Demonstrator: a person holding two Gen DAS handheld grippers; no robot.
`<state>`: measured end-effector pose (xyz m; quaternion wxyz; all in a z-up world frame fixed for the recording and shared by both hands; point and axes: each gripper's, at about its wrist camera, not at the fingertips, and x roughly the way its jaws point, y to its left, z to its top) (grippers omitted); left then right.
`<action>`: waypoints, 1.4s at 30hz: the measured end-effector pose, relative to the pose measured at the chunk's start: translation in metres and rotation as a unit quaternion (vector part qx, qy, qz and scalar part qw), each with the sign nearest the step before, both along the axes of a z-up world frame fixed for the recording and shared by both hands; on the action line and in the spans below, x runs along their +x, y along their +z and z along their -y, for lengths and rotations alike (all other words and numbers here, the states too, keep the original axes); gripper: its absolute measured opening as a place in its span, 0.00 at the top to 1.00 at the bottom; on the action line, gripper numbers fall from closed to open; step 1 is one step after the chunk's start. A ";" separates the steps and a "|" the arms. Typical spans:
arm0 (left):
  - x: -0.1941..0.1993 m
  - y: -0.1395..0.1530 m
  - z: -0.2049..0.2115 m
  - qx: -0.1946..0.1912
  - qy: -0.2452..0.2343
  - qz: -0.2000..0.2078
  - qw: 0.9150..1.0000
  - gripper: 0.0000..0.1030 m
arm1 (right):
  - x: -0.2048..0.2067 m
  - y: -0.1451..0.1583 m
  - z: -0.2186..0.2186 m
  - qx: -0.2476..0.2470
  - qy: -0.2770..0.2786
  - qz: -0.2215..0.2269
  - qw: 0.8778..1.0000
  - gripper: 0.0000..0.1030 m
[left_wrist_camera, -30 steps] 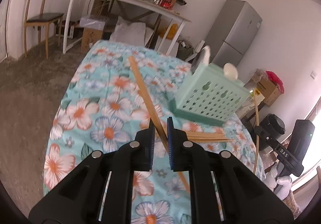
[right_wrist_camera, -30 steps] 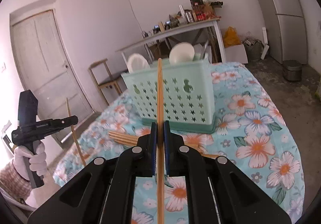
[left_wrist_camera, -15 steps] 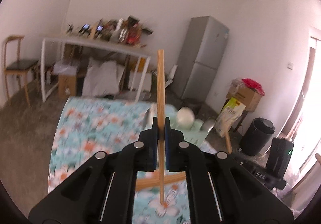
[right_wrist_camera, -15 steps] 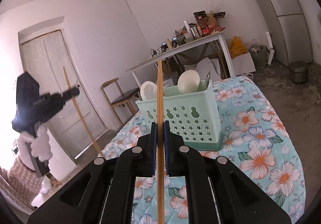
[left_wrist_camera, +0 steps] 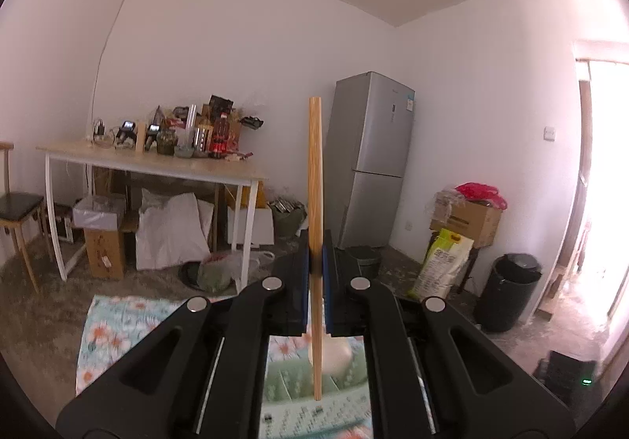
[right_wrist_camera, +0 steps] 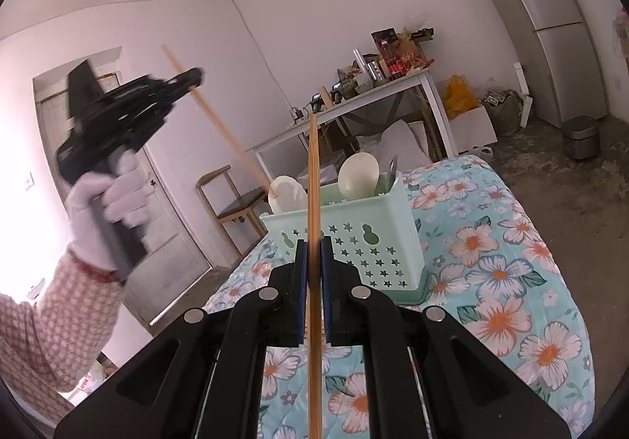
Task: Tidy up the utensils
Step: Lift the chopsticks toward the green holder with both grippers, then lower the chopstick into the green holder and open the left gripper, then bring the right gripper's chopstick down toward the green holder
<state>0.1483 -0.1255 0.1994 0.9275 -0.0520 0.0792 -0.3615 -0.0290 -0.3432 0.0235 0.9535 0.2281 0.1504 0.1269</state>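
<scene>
Left tool (left_wrist_camera: 314, 281) clamped on upright chopstick (left_wrist_camera: 315, 179), frame centre, lower tip over mint basket (left_wrist_camera: 298, 380) at bottom. Right tool (right_wrist_camera: 312, 281) clamped on second chopstick (right_wrist_camera: 313, 203), frame centre, basket behind on floral counter (right_wrist_camera: 511, 281). White-gloved hand (right_wrist_camera: 106, 211) at left.

In your left wrist view, the gripper arms hid most of the green basket (left_wrist_camera: 314, 380). In your right wrist view, the left gripper (right_wrist_camera: 188, 79) was motion-blurred, and the right chopstick's (right_wrist_camera: 313, 203) lower end ran past the bottom edge.
</scene>
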 end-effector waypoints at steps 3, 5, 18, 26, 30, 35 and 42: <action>0.014 -0.007 0.022 0.014 0.008 0.010 1.000 0.95 | 0.002 0.000 0.002 0.006 0.000 0.001 1.000 0.93; 0.023 -0.014 0.034 0.024 0.010 0.010 1.000 0.95 | 0.004 -0.001 0.003 0.009 0.000 0.000 1.000 0.93; 0.064 -0.082 0.048 0.086 0.048 -0.059 0.993 0.94 | 0.011 -0.009 0.004 0.017 0.000 -0.014 1.000 0.93; 0.057 -0.080 0.029 0.080 0.065 -0.066 0.992 0.60 | 0.013 -0.009 0.002 0.017 0.001 -0.015 1.000 0.93; 0.044 -0.075 0.017 0.071 0.068 -0.060 0.993 0.55 | 0.012 -0.008 0.001 0.016 0.000 -0.014 1.000 0.93; 0.032 -0.071 0.003 0.064 0.075 -0.057 0.994 0.47 | 0.011 -0.006 -0.001 0.016 0.001 -0.012 1.000 0.93; 0.014 -0.068 -0.025 0.045 0.071 -0.068 0.994 0.47 | 0.009 -0.002 -0.005 0.012 0.001 -0.008 1.000 0.93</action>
